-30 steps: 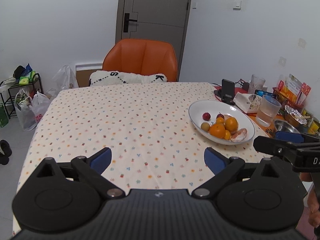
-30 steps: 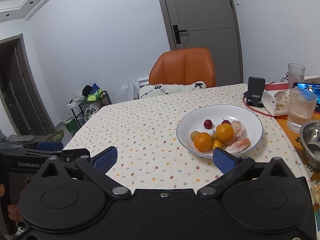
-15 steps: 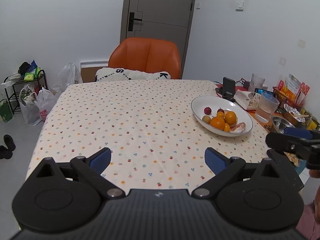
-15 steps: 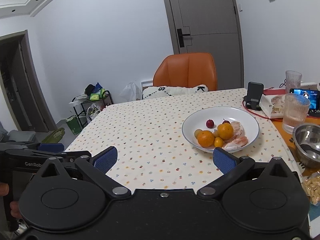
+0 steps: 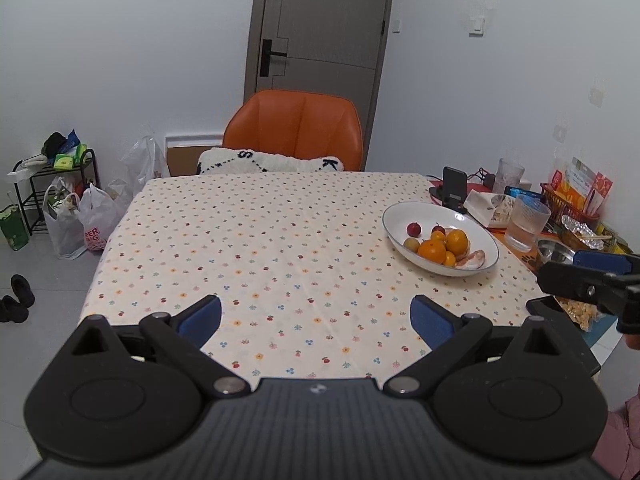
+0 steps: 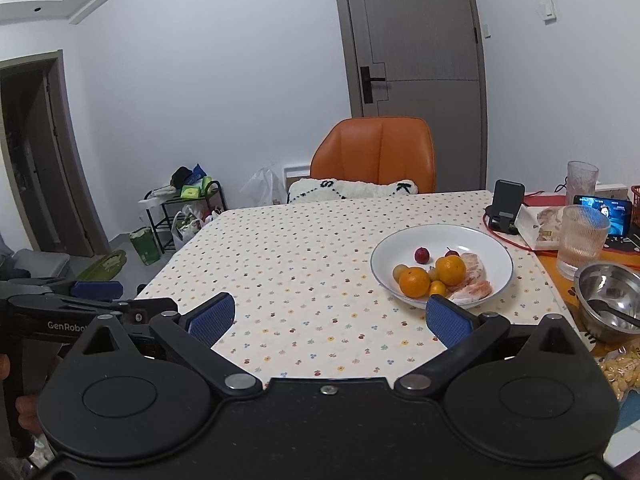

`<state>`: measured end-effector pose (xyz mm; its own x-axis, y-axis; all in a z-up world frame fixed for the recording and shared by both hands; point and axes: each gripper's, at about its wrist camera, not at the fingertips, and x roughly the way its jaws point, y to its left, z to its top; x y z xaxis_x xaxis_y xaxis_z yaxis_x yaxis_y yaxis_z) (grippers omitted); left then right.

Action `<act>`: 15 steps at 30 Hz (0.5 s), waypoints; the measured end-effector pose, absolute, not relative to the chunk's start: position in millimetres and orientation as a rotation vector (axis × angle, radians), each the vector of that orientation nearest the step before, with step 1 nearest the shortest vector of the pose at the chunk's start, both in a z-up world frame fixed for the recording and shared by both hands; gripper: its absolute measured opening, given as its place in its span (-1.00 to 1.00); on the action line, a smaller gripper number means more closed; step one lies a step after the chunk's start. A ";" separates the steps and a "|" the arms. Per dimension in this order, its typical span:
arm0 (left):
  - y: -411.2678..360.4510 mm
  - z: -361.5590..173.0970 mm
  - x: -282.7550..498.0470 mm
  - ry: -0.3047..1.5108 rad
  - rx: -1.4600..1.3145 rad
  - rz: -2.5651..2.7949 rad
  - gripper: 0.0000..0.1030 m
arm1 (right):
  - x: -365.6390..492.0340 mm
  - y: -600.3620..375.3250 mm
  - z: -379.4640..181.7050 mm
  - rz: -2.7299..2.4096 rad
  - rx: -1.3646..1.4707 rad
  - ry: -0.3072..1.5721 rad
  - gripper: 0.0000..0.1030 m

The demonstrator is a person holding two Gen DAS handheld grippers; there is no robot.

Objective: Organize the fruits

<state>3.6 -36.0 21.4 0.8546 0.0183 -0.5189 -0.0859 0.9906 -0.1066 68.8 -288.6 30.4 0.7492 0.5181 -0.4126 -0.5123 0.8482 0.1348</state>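
Left gripper (image 5: 316, 314): spread wide, blue pads (image 5: 200, 316) far apart, holding nothing, touching nothing, hovering over the near edge of the table (image 5: 260, 240). Right gripper (image 6: 328, 318): likewise wide open and empty, above the flowered cloth, right pad (image 6: 448, 322) just in front of the bowl (image 6: 400, 248) in that view, though contact cannot be told. White bowl on the right side of the table, holding the fruits: two oranges (image 6: 414, 282), a smaller orange one, two small red fruits (image 6: 422, 255), a yellowish one and peeled pink segments (image 6: 470, 290). Beyond the bowl, a ribbed glass (image 6: 582, 240) and a steel bowl (image 6: 608, 304). Orange chair (image 5: 296, 132) at the far end.
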 end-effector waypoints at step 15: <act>-34.2 25.8 -2.1 0.538 -0.115 0.064 0.94 | 63.5 -281.1 29.7 0.575 0.011 0.462 1.00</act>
<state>-2.1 -34.2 25.8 0.8571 0.0306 -0.5142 -0.0911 0.9915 -0.0928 63.5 -281.1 29.7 0.7398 0.5271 -0.4183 -0.5220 0.8418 0.1374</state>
